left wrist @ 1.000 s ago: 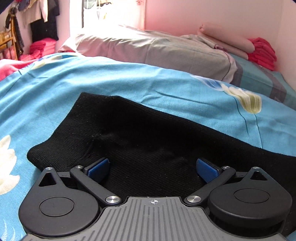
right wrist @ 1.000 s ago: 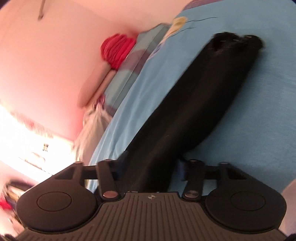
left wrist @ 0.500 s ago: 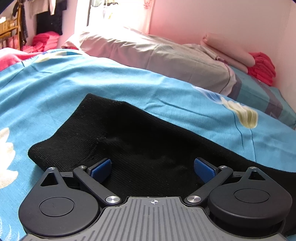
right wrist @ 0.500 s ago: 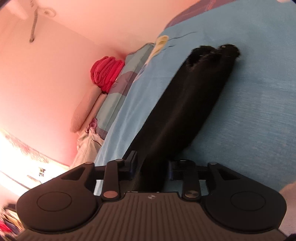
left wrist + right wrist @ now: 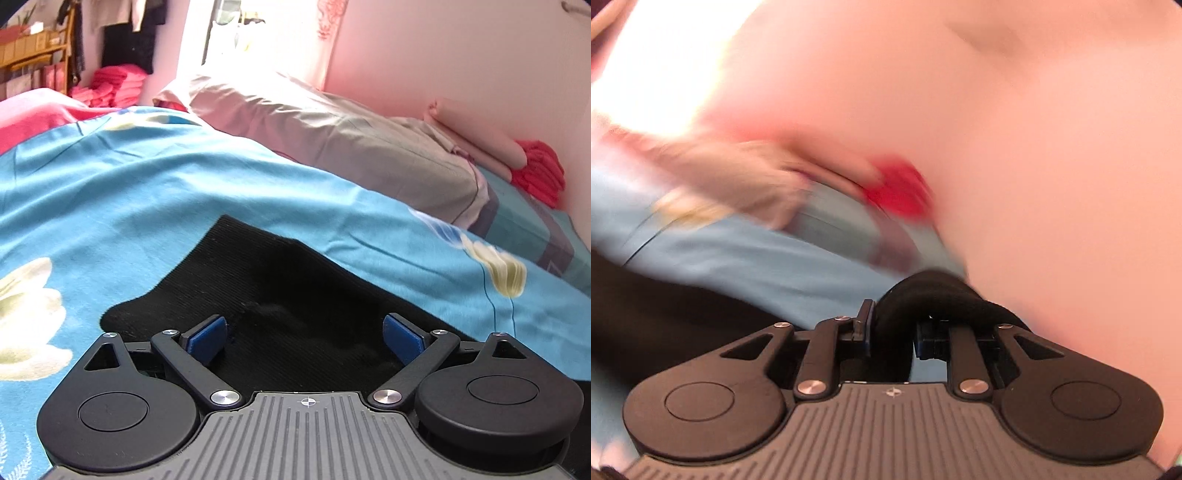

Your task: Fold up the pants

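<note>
Black ribbed pants (image 5: 295,280) lie flat on a blue flowered bedspread (image 5: 147,206). My left gripper (image 5: 304,336) hovers over their near end, open, its blue pads (image 5: 207,338) wide apart with nothing pinched. In the blurred right wrist view my right gripper (image 5: 894,332) has its jaws closing on a bunched fold of the pants (image 5: 923,291). The fabric fills the gap between the pads, arches over the fingertips and trails off to the left.
A grey pillow (image 5: 351,136) lies along the back of the bed. Beside it, against the pink wall, are a pink roll (image 5: 476,136) and a red stack of cloth (image 5: 539,170). More red cloth (image 5: 110,85) and a wooden shelf stand at the far left.
My right gripper narrowed onto the pants leg and swung up and round; its view went from the leg lying on the bed to the blurred wall. The left gripper shifted slightly and stayed open.
</note>
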Demonstrator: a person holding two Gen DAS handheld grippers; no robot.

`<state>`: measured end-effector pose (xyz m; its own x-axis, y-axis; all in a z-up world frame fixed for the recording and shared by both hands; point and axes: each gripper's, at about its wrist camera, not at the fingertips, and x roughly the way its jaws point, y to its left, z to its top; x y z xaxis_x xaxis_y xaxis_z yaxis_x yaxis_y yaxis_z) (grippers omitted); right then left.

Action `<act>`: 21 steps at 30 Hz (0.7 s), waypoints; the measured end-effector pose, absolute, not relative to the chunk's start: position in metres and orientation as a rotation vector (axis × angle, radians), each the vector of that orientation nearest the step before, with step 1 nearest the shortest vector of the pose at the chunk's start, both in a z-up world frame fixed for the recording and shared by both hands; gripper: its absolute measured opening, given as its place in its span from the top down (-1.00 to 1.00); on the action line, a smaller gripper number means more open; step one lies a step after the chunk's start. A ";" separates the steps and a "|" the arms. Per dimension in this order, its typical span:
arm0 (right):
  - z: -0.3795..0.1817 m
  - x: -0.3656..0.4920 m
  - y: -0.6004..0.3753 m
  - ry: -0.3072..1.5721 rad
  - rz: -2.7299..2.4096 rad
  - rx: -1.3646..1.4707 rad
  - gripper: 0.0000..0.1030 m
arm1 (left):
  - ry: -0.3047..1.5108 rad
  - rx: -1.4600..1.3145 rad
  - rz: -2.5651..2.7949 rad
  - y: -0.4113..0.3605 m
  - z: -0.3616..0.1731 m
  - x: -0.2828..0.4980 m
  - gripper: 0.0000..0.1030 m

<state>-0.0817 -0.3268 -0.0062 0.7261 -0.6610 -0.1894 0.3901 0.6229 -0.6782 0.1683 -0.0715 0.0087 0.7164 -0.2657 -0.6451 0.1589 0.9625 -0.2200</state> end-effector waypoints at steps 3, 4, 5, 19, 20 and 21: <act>-0.074 -0.064 -0.269 0.589 -0.439 -1.033 0.44 | 0.726 -0.152 -0.222 -0.069 0.012 0.167 -1.00; -0.083 -0.063 -0.262 0.586 -0.439 -1.075 0.63 | 0.720 -0.148 -0.214 -0.069 0.013 0.166 -1.00; -0.081 -0.062 -0.261 0.561 -0.459 -1.082 0.61 | 0.713 -0.140 -0.205 -0.070 0.015 0.165 -1.00; -0.057 -0.070 -0.298 0.533 -0.590 -0.993 -0.26 | 0.677 0.058 -0.387 -0.161 0.039 0.120 -1.00; -0.050 -0.071 -0.304 0.543 -0.594 -0.930 -0.26 | 0.673 0.088 -0.421 -0.175 0.035 0.115 -1.00; -0.047 -0.071 -0.310 0.564 -0.590 -0.885 -0.23 | 0.674 0.112 -0.442 -0.189 0.029 0.110 -1.00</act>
